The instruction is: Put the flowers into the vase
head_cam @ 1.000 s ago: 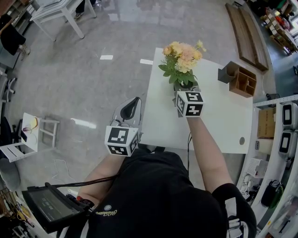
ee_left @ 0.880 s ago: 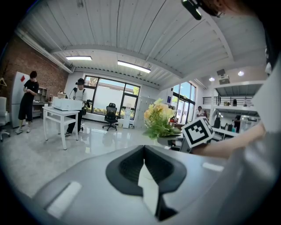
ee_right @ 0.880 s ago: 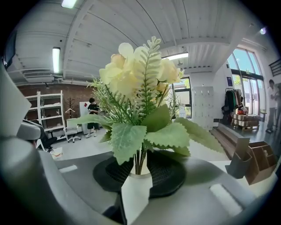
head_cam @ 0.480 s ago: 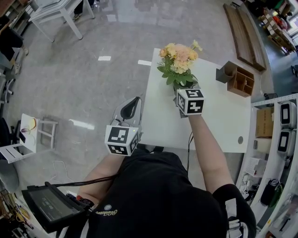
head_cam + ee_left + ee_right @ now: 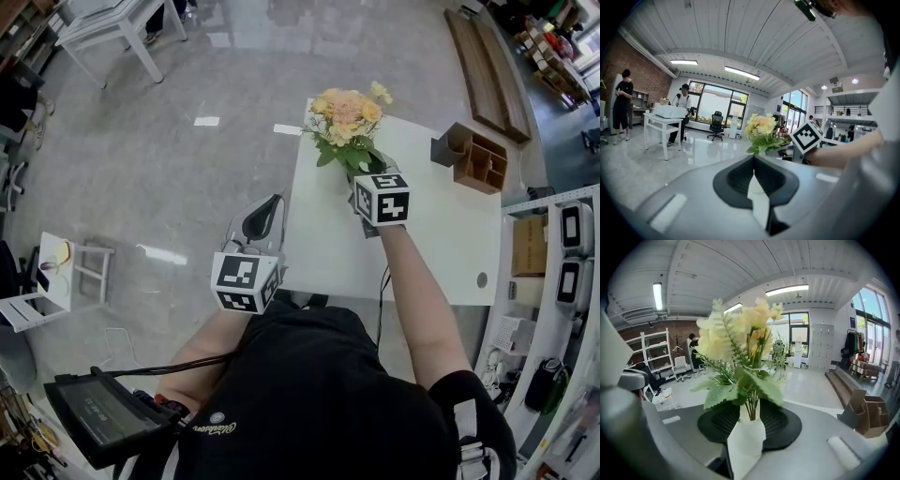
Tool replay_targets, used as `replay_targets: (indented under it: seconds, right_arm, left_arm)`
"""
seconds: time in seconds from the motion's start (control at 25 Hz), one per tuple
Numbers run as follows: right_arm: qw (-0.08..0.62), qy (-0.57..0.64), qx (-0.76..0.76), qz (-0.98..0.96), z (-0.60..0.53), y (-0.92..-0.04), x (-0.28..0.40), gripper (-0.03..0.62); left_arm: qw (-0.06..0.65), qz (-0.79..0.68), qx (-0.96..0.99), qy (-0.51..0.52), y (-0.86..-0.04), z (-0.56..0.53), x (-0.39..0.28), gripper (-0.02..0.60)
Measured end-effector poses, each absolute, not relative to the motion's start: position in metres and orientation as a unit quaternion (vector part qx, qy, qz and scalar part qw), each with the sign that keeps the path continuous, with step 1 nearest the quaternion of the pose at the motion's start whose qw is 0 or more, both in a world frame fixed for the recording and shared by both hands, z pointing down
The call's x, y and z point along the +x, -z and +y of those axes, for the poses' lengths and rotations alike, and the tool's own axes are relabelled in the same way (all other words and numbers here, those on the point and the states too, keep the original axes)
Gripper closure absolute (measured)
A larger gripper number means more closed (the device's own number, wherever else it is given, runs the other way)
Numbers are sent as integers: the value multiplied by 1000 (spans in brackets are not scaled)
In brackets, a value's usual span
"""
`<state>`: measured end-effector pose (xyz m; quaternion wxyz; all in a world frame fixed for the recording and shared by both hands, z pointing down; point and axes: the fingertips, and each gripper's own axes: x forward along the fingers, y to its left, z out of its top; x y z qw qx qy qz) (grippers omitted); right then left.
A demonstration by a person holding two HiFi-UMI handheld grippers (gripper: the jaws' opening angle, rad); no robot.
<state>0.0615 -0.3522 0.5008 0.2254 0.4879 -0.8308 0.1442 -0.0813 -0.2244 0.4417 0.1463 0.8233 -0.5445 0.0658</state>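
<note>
Your right gripper (image 5: 750, 420) is at the release. Its jaws are opening, with the stems of the bunch of pale yellow and peach artificial flowers with green leaves (image 5: 345, 114) between them, and the pads no longer seem to squeeze. The bunch stands at the far left of the white rectangular table (image 5: 422, 244), just beyond that gripper. The stems run down to a white vase-like shape (image 5: 746, 437). Against the white tabletop I cannot be sure that it is the vase, so check that before you let go fully.

Hold the hand steady until both pads stand clear of the stems. Then draw straight back towards yourself along the line of the jaws. A sideways pull would likely catch the low leaves and tip the bunch.

The blooms seem to lean left, so watch whether they settle or topple.

Your left gripper (image 5: 753, 171), jaws pressed together and empty, waits at the near left edge. It could steady the vase if needed.
</note>
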Motion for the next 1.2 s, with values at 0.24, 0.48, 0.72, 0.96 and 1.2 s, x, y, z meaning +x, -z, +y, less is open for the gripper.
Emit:
replay_targets:
  seconds: [0.24,0.48,0.72,0.96,1.2]
  right_arm:
    - [237,-150,482,-830,-350,-502,59,451]
    - [247,-150,477,-830,-343,-498,60,447]
    - [246,-149,475,-831,-329,-493,67,447]
    - [225,-153,477,-836,-304,-481,80,448]
    - [148,-121,514,-836,-265,-445,98,538]
  left_arm:
    - [144,-544,824,-61,-439,-224,-85,575]
    - [142,-541,827,-58,-436,-223,-84,575]
    - [140,-531,833,-59,-435,-222,-76,575]
    - [135,-520,841,-60,-430,-222,-63,574]
    - [128,-510,849,-59,-425,-221,-49,574]
